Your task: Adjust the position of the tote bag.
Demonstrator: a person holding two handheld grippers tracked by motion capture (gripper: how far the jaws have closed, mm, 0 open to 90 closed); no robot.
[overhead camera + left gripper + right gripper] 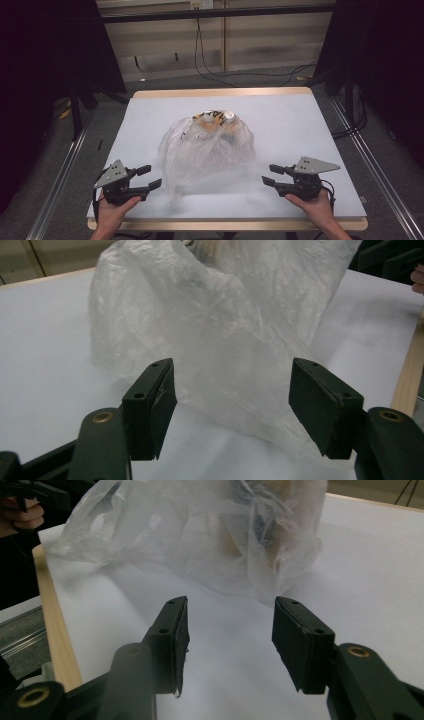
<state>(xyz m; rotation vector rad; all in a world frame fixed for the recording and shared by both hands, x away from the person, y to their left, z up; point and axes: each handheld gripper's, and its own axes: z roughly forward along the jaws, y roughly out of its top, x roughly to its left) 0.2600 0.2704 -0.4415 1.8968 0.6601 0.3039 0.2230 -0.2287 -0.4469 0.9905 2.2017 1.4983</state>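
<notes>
A: Start at the near edge. What are the hands holding?

B: Each holds a black two-jaw gripper. The left gripper [150,177] sits near the front left corner of the pale grey bench [300,130] with its light wooden rim, and the right gripper [272,175] sits near the front right. Both point inward across the bench.

A: Are the jaws together?

B: No, apart on both, with nothing pressed between the pads. In the left gripper view, the left gripper [232,405] frames the lower fold of the crumpled translucent plastic bag [220,335], which lies just beyond the pads. In the right gripper view, the right gripper [230,640] has bare bench between its jaws, and the bag [200,535] lies a little farther off.

A: And where is the bag on the bench?

B: Around the middle, between the two grippers and somewhat farther back, in the high view [207,147]. Its near corner trails toward the left gripper.

A: Anything inside?

B: At the far top of the bag, something orange and white with dark markings [216,119]; I can't tell what it is.
</notes>
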